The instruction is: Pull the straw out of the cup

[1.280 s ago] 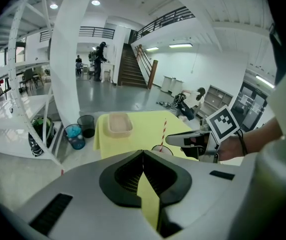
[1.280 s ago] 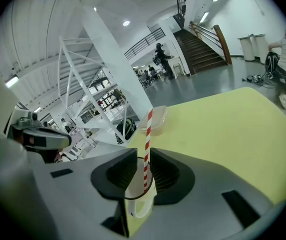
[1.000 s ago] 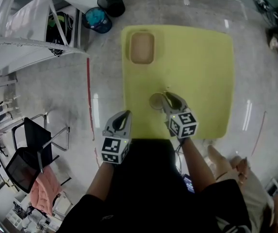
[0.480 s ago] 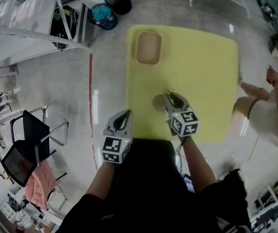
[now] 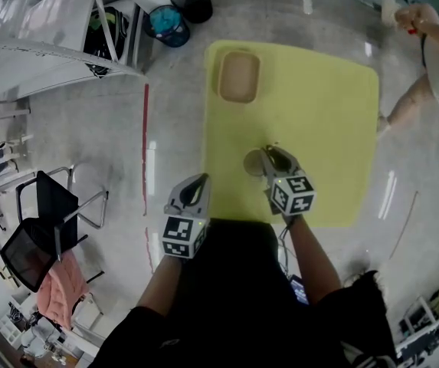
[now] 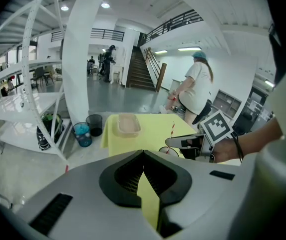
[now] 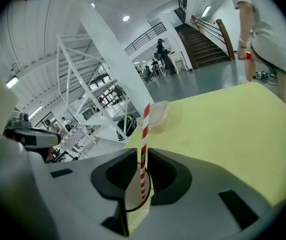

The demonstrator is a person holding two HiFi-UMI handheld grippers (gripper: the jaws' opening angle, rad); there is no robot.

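**Right jaws clenched on the striped straw above the cup**

In the head view the yellow tabletop (image 5: 322, 113) fills the centre-right of the frame. A paper cup (image 5: 252, 162) stands near its lower left part, and a clear plastic container (image 5: 239, 77) lies at its upper left corner.

The right gripper (image 5: 271, 158) reaches in from below, its tips over the cup. In the right gripper view its jaws are closed on a red-and-white striped straw (image 7: 143, 134). The straw stands nearly upright, rising above the jaws. Its lower end goes down inside the rim of the cup (image 7: 142, 200), seen through the gap at lower centre.

The left gripper (image 5: 194, 184) hangs at the lower left of the tabletop, about at its left edge and well apart from the cup. In the left gripper view its jaws are pressed together at the tips with nothing between them. Beyond them, right of centre, the straw (image 6: 172, 130) shows, pinched by the other gripper.

On the floor beyond the tabletop's upper left corner stand a black bin (image 5: 191, 0) and a blue bin (image 5: 167, 26). A black chair (image 5: 47, 228) sits at the left edge of the frame. A person (image 5: 434, 48) stands at the upper right.
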